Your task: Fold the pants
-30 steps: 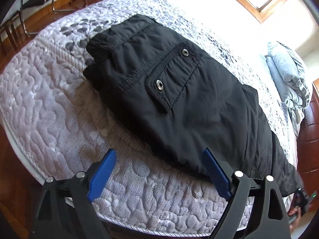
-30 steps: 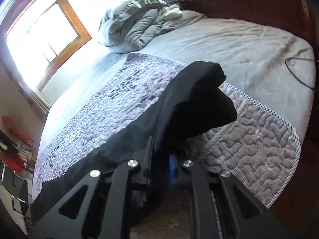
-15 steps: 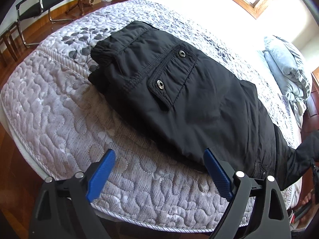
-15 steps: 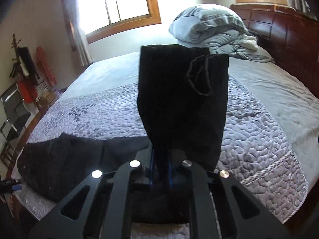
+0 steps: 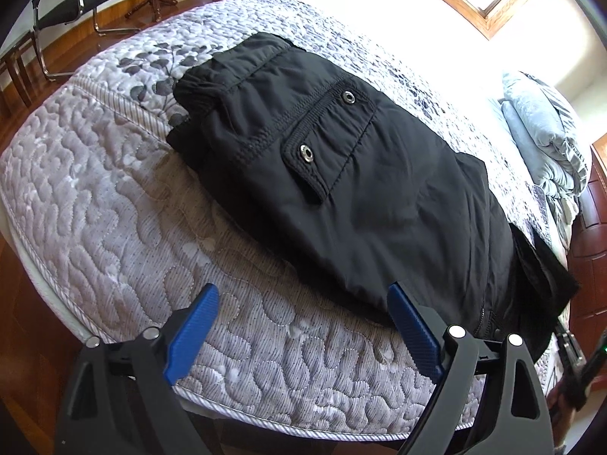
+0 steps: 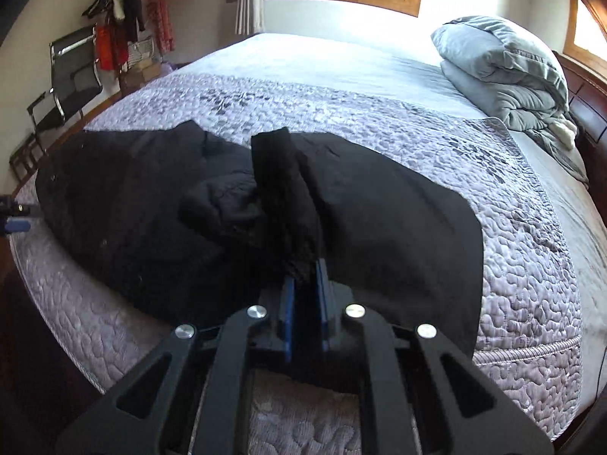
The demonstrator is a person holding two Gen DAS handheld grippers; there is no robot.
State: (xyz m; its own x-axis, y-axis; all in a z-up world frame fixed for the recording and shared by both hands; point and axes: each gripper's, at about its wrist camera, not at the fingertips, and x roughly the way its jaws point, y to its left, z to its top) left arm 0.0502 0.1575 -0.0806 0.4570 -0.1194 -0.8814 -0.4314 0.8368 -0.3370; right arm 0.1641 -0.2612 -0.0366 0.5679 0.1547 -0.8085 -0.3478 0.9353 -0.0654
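Black pants [image 5: 341, 174] lie on the quilted grey bedspread [image 5: 95, 204], waistband at the far left, a flap pocket with two metal snaps on top. My left gripper [image 5: 303, 303] is open and empty, just off the near edge of the pants. My right gripper [image 6: 303, 276] is shut on the leg end of the pants [image 6: 284, 193], which it holds over the rest of the pants [image 6: 398, 227]. The leg end also shows at the right edge of the left wrist view [image 5: 546, 276].
A folded grey duvet [image 6: 504, 72] sits at the head of the bed by the wooden headboard [image 6: 584, 87]. A black chair [image 5: 72, 3] and boxes stand on the wooden floor beyond the bed. A clothes rack [image 6: 117, 34] stands by the wall.
My right gripper has swung the leg end from the right end of the bed up and across toward the waistband side. My left gripper has drawn back slightly, still open.
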